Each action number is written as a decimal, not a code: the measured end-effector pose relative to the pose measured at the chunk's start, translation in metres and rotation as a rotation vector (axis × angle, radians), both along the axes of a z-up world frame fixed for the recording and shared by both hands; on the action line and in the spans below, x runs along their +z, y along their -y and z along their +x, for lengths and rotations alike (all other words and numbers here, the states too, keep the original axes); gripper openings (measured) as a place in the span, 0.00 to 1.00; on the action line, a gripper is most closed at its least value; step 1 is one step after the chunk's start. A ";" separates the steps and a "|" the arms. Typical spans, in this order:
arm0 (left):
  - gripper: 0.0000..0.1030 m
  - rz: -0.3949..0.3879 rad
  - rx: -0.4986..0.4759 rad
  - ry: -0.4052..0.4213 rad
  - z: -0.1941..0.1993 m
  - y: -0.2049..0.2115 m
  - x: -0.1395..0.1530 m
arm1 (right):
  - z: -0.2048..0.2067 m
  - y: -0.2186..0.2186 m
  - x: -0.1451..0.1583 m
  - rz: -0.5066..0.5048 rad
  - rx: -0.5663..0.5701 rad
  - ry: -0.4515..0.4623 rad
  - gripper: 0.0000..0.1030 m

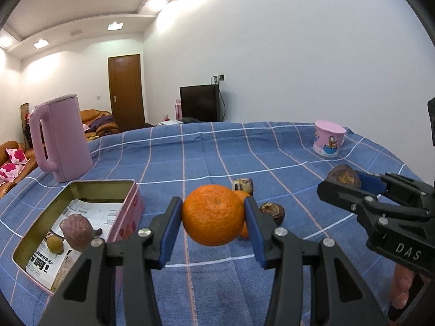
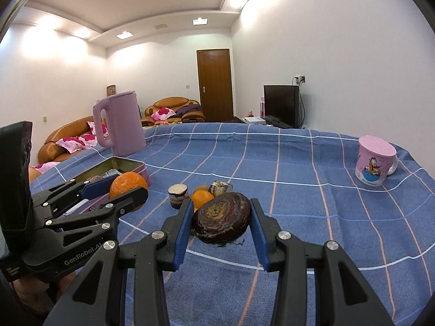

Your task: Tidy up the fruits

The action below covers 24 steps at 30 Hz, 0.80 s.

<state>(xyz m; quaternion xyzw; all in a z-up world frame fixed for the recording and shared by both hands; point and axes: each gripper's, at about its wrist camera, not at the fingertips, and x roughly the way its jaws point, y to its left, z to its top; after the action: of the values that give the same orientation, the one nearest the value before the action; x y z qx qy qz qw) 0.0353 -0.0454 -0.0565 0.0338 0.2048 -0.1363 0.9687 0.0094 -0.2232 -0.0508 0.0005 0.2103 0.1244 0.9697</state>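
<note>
My left hand-held gripper [image 1: 213, 214] pinching an orange [image 1: 213, 214], my right hand-held gripper [image 2: 221, 218] clamping a dark wrinkled fruit [image 2: 221, 218], open tin [image 1: 123, 187] left of both.

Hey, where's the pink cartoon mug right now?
The pink cartoon mug stands alone at the far right of the blue checked tablecloth, well beyond the fruit.

1. Left wrist view: sits close behind the left gripper [image 1: 213, 214], looking slightly down across the blue checked tablecloth [image 1: 272, 163] toward the far wall.
2. Right wrist view: same setup behind the right gripper [image 2: 221, 218].
3. Overlap: pink kettle [image 1: 61, 138], pink mug [image 1: 329, 138] (each also sees the other gripper).
</note>
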 end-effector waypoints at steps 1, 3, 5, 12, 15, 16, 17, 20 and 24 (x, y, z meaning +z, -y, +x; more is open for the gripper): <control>0.47 -0.003 0.002 0.006 -0.001 -0.001 0.000 | 0.000 0.000 0.000 0.000 0.000 0.003 0.42; 0.47 -0.005 0.002 0.015 -0.003 -0.001 0.001 | -0.003 0.000 0.001 0.000 0.002 0.014 0.42; 0.47 -0.006 0.001 0.023 -0.005 -0.001 0.001 | -0.003 0.000 0.001 -0.001 0.004 0.019 0.42; 0.46 -0.012 0.007 0.041 -0.007 -0.003 0.002 | -0.008 0.000 0.002 0.000 0.003 0.044 0.42; 0.47 -0.014 0.010 0.053 -0.009 -0.003 0.002 | -0.010 0.000 0.003 0.000 0.006 0.055 0.42; 0.47 -0.015 0.010 0.057 -0.010 -0.003 0.003 | -0.011 0.000 0.003 0.000 0.007 0.058 0.42; 0.47 -0.015 0.011 0.059 -0.010 -0.003 0.003 | -0.012 0.000 0.003 -0.001 0.008 0.062 0.42; 0.47 -0.017 0.013 0.070 -0.012 -0.003 0.003 | -0.013 0.000 0.004 -0.002 0.010 0.068 0.42; 0.46 -0.016 0.030 0.099 -0.017 -0.003 0.004 | -0.016 -0.001 0.004 -0.004 0.011 0.081 0.42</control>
<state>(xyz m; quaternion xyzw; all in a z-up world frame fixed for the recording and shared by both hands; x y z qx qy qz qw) 0.0182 -0.0420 -0.0520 0.0299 0.1560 -0.1215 0.9798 -0.0070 -0.2218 -0.0465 -0.0078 0.1711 0.1293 0.9767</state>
